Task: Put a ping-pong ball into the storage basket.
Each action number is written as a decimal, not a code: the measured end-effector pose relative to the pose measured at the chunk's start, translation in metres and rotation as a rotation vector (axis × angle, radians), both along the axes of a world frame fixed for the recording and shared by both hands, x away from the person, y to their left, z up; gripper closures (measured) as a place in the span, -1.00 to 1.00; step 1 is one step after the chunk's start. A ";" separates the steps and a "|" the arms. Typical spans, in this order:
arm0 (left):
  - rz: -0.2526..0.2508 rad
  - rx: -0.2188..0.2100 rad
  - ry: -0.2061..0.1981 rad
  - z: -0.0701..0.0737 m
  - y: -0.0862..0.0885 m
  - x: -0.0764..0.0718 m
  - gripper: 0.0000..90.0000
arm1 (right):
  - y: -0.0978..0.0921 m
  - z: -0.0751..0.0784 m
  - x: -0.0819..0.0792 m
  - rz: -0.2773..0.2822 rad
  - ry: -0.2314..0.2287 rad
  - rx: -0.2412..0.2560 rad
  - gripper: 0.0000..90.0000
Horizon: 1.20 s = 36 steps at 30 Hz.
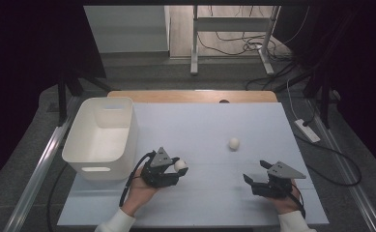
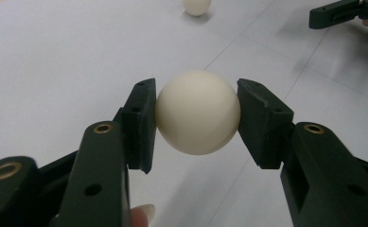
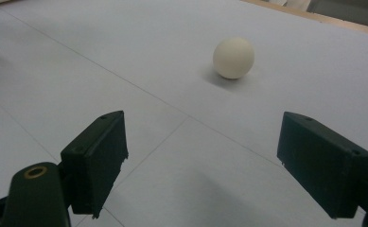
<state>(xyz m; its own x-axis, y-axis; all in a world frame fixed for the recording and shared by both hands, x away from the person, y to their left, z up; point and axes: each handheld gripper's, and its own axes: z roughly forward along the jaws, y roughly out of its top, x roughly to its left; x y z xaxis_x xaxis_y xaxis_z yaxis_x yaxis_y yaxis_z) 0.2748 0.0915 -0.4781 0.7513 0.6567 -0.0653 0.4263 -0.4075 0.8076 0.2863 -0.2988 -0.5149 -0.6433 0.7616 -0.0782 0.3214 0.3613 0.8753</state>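
Observation:
A cream ball (image 2: pixel 197 112) sits clamped between the two black jaws of my left gripper (image 1: pixel 180 167), just right of the white bin (image 1: pixel 103 137); the same ball (image 1: pixel 180 165) shows in the high view. A second cream ball (image 1: pixel 234 143) lies free on the white table top, farther back and to the right. My right gripper (image 1: pixel 255 172) stands open near the table's front right, jaws wide apart with nothing between them; the free ball (image 3: pixel 233 57) lies ahead of it, apart from the jaws.
The white plastic bin stands empty at the table's left. The white table top (image 1: pixel 200 125) has a wooden strip (image 1: pixel 190 95) along its far edge. Cables and a metal frame (image 1: pixel 234 34) lie on the floor beyond.

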 end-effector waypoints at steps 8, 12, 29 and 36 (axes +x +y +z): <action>0.015 -0.036 -0.031 0.011 0.006 -0.004 0.13 | 0.000 0.000 0.000 -0.002 -0.001 -0.001 -0.62; 0.020 -0.049 -0.049 0.017 0.009 -0.006 0.13 | 0.000 0.000 0.000 -0.003 -0.003 -0.002 -0.62; 0.058 -0.093 -0.100 0.033 0.025 -0.012 0.13 | 0.000 0.000 0.000 -0.006 -0.009 0.001 -0.62; 0.068 -0.107 -0.124 0.040 0.030 -0.016 0.13 | 0.000 0.000 0.000 -0.008 -0.010 0.000 -0.61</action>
<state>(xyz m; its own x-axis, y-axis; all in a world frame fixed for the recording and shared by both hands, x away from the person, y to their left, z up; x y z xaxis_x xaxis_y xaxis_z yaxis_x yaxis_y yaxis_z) 0.2588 0.1218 -0.4382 0.7119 0.7008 -0.0466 0.3442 -0.2904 0.8929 0.2860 -0.2990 -0.5145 -0.6363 0.7668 -0.0842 0.3156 0.3583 0.8786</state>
